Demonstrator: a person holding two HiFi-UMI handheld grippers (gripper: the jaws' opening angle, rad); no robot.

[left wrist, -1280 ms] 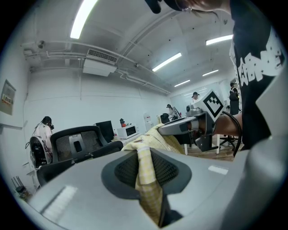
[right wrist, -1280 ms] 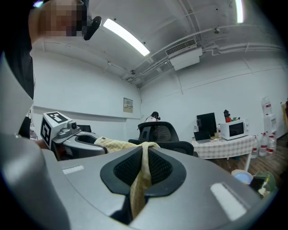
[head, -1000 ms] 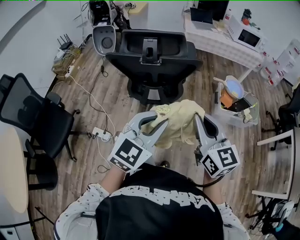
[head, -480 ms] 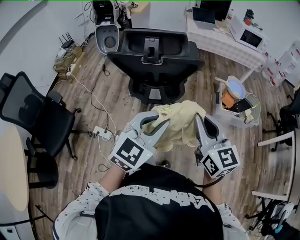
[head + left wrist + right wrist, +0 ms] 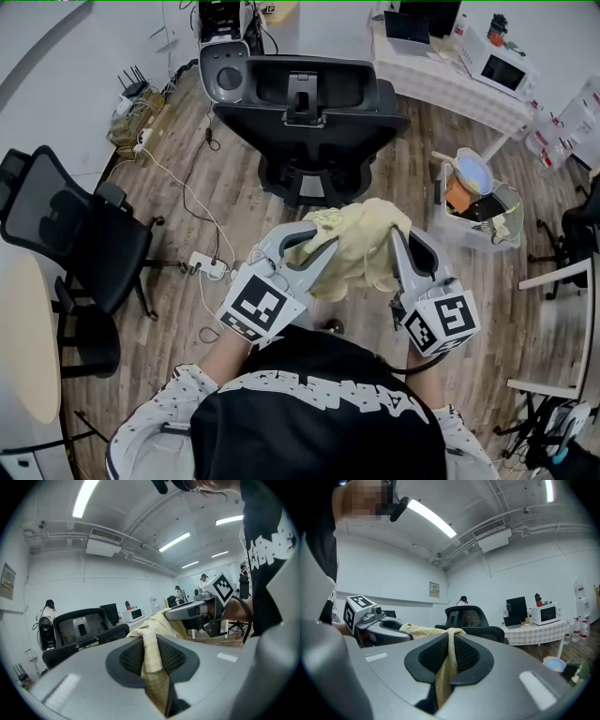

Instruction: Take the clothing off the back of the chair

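A pale yellow checked garment [image 5: 356,244] hangs bunched between my two grippers, in front of my chest. The left gripper [image 5: 323,246] is shut on one end of it; yellow cloth [image 5: 152,660] is pinched between its jaws. My right gripper [image 5: 392,239] is shut on the other end, with a fold of the cloth [image 5: 447,663] squeezed between its pads. The black office chair [image 5: 305,117] stands a little beyond the garment, its back bare. It shows again as the chair [image 5: 86,630] and the chair [image 5: 471,620] in the gripper views.
A second black chair [image 5: 70,230] stands at the left beside a round table edge [image 5: 23,356]. A power strip and cables [image 5: 202,267] lie on the wood floor. A bin of items [image 5: 473,202] sits at the right, and a table with a microwave [image 5: 492,70] stands behind.
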